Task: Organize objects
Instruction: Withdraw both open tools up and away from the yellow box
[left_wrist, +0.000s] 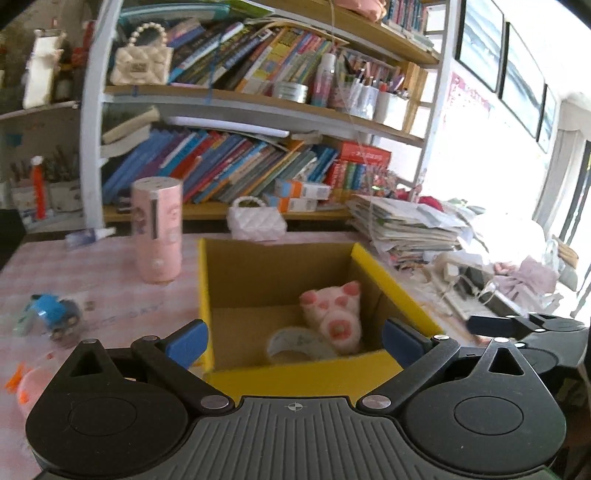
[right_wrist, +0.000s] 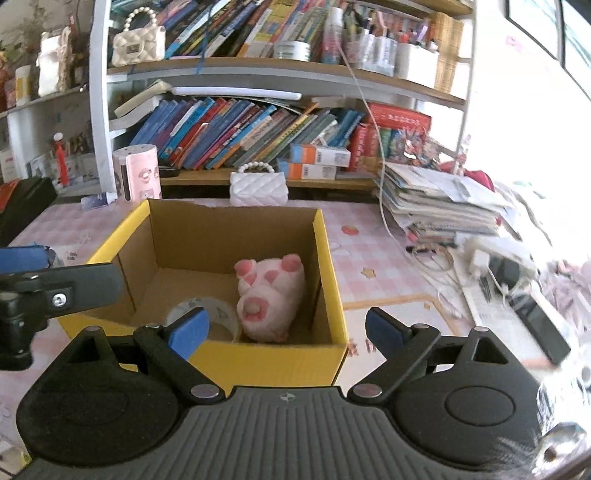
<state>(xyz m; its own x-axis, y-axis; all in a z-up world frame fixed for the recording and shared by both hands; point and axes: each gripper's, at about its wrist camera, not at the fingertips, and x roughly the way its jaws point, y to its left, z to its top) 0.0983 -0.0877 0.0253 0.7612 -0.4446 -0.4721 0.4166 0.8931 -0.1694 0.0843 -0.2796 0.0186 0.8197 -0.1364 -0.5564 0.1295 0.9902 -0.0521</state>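
Observation:
A yellow cardboard box (left_wrist: 295, 376) stands open on the pink checked table, straight ahead of both grippers. Inside it lie a pink-and-white plush pig (left_wrist: 334, 314) (right_wrist: 271, 295) and a roll of clear tape (left_wrist: 295, 341) (right_wrist: 218, 314). My left gripper (left_wrist: 295, 343) is open over the box's near wall, with nothing between its blue pads. My right gripper (right_wrist: 287, 330) is open as well, above the near right corner of the box (right_wrist: 280, 358), and holds nothing. In each wrist view the other gripper shows at the picture's edge. A blue toy car (left_wrist: 55, 314) lies on the table, left of the box.
A pink cylinder (left_wrist: 157, 229) (right_wrist: 138, 171) stands left of and behind the box. A white quilted purse (left_wrist: 256, 219) (right_wrist: 258, 188) sits behind it, by the bookshelf. Piled papers (right_wrist: 439, 206) and cables and a power strip (right_wrist: 491, 254) crowd the right. An orange-pink thing (left_wrist: 26, 384) lies at the near left.

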